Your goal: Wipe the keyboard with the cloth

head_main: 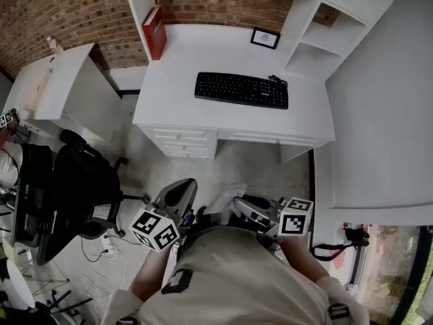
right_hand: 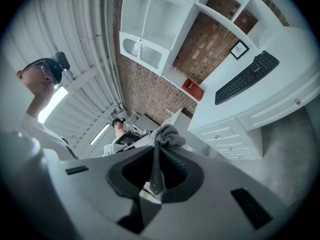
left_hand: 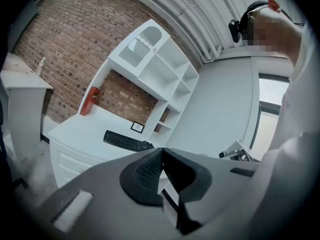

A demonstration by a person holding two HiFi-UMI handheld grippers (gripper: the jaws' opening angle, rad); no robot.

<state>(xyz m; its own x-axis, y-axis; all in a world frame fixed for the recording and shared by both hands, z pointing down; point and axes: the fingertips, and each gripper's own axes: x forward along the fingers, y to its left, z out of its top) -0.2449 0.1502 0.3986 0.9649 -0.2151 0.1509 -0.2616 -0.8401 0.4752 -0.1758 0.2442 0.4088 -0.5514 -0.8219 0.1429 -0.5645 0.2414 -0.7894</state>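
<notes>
A black keyboard [head_main: 241,89] lies on the white desk [head_main: 176,100], well ahead of both grippers; it also shows small in the left gripper view as the keyboard [left_hand: 127,141] and in the right gripper view as the keyboard [right_hand: 246,78]. My right gripper [right_hand: 159,146] is shut on a grey cloth [right_hand: 167,135] that bunches above the jaws; in the head view the cloth [head_main: 226,198] is pale, next to the right gripper [head_main: 238,204]. My left gripper [left_hand: 161,154] is shut with nothing in it, held low near my body as the left gripper [head_main: 184,189].
A red book [head_main: 155,31] and a small framed picture [head_main: 264,38] stand at the desk's back. White shelves [head_main: 318,39] rise at the right. A black office chair [head_main: 74,188] stands at the left by a second white table [head_main: 64,87]. Cables lie on the floor.
</notes>
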